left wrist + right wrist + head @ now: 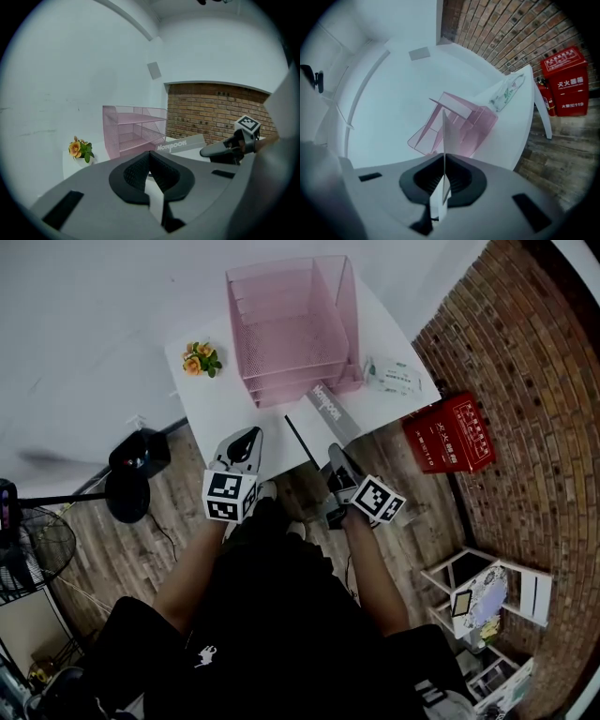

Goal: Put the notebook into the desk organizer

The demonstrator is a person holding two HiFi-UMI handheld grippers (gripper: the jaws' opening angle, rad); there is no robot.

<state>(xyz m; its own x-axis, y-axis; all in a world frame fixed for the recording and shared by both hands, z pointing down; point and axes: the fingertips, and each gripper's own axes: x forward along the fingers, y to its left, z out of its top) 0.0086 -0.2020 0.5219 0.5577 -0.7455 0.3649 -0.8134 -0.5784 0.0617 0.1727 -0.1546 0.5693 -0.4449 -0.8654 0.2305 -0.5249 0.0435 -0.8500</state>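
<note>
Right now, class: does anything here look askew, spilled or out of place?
Nothing spilled or damaged. Only the notebook is off its place: the right gripper holds it slanting over the table edge, outside the pink organizer.

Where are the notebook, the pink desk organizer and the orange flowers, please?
notebook [330, 412], head view, on its grey cover by the lettering.
pink desk organizer [286, 338], head view, on a mesh shelf.
orange flowers [193, 363], head view, on a blossom.

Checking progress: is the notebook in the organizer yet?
Out. The right gripper clamps the notebook in front of the pink desk organizer.
</note>
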